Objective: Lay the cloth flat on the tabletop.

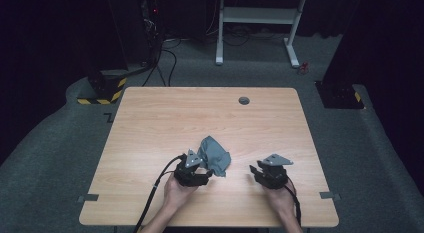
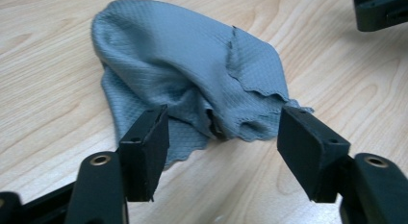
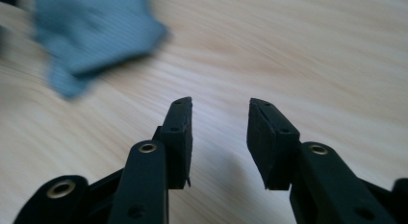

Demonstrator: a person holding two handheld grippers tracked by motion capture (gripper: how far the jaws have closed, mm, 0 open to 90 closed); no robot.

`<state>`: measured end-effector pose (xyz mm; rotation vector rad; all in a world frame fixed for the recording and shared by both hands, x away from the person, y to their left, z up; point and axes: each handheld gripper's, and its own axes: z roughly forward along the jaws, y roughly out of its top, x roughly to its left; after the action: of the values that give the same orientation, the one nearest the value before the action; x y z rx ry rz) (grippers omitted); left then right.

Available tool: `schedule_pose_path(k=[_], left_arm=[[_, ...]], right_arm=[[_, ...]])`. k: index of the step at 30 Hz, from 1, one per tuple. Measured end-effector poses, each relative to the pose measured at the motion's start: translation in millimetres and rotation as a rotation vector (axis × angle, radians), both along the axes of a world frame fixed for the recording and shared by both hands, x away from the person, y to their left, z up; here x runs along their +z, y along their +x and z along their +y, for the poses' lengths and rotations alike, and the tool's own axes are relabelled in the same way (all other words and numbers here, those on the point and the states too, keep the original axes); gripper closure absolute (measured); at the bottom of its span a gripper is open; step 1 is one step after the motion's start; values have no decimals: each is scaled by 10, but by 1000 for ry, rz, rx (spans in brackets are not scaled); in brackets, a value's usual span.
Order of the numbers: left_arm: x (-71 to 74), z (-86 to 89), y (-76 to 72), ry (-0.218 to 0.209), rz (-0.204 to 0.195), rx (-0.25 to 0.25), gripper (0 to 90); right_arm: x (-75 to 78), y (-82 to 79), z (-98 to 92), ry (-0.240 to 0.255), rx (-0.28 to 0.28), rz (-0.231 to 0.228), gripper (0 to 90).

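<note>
Just ahead of the released left hand-held gripper (image 2: 223, 137) lies a crumpled grey cloth (image 2: 192, 75) on the tabletop (image 1: 150, 123); the right hand-held gripper (image 3: 219, 118), well apart, grasps nothing.

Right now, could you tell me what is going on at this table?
A person is working with a two-jaw gripper in each hand on a grey cloth that lies crumpled on the wooden table. The left gripper is right at the cloth's near edge, its jaws open with the edge lying between them but not pinched. The right gripper is off to the side of the cloth, over bare wood, its jaws apart with nothing between them. Neither gripper holds the cloth at this moment.
</note>
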<state>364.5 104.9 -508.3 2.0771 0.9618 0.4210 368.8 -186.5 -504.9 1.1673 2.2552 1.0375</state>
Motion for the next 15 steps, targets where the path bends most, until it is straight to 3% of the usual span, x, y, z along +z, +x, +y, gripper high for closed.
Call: schedule_pose_path(k=[2, 6, 7, 9, 12, 13, 14, 15], left_arm=[[-37, -61, 27, 28, -4, 15, 325], [-95, -110, 59, 43, 3, 39, 289], [-131, -138, 69, 43, 11, 49, 272], [-144, -153, 69, 52, 13, 55, 257], [-163, -182, 76, 70, 11, 65, 251], [-163, -182, 76, 70, 11, 65, 252], [-161, -184, 79, 73, 10, 67, 252], [-160, -183, 82, 76, 9, 70, 252]], right_arm=[[71, 33, 266, 29, 83, -14, 606], [94, 85, 499, 46, 143, -4, 578], [92, 108, 651, 18, 168, -6, 554], [67, 135, 776, -3, 190, -5, 544], [4, 174, 916, -65, 196, -2, 549], [4, 174, 916, -65, 196, -2, 549], [-19, 190, 942, -85, 195, -2, 570], [-60, 214, 969, -111, 183, 13, 673]])
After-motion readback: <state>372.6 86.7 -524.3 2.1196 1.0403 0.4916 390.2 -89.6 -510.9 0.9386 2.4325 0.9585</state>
